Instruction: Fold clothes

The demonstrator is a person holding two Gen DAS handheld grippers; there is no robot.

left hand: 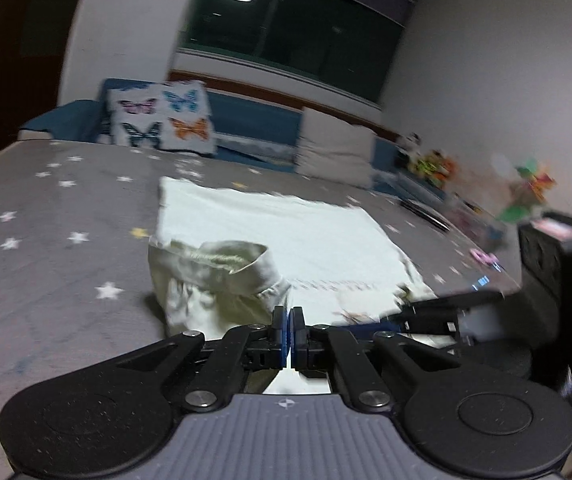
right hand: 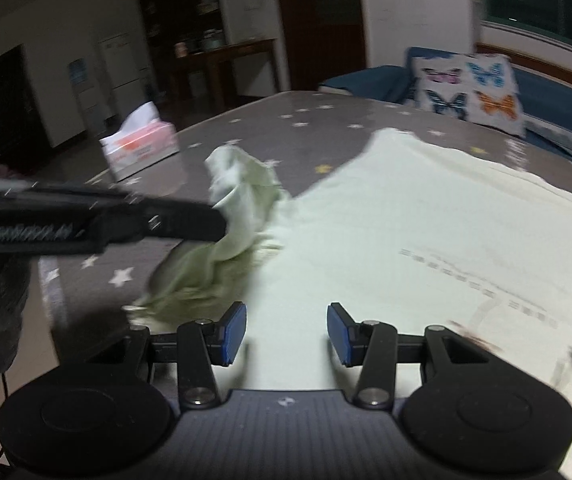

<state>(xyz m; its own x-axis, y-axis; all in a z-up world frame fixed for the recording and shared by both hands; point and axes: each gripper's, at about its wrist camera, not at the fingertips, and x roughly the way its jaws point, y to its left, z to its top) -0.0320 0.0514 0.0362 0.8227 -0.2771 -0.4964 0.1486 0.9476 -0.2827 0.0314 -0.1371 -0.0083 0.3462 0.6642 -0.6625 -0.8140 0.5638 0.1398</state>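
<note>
Shirt (left hand: 286,236) pale, spread flat on star-print table (left hand: 46,208); sleeve (right hand: 238,208) lifted, bunched. Left gripper (left hand: 288,332) pads pressed together, pinching sleeve cloth. Right gripper (right hand: 286,334) fingers wide apart, hovering over shirt body, holding nothing. Cloth light, soft, limp, drapes; best held at hem or seam edge.

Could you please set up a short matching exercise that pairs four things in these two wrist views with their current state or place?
Things:
1. left gripper
2. right gripper
3. tissue box
4. butterfly cushion

States or places:
A. open over the flat part of the garment
B. propped on the blue sofa
C. shut on the pale green garment
D. near the table's far edge

Pairs: 1-C, 2-A, 3-D, 4-B
</note>
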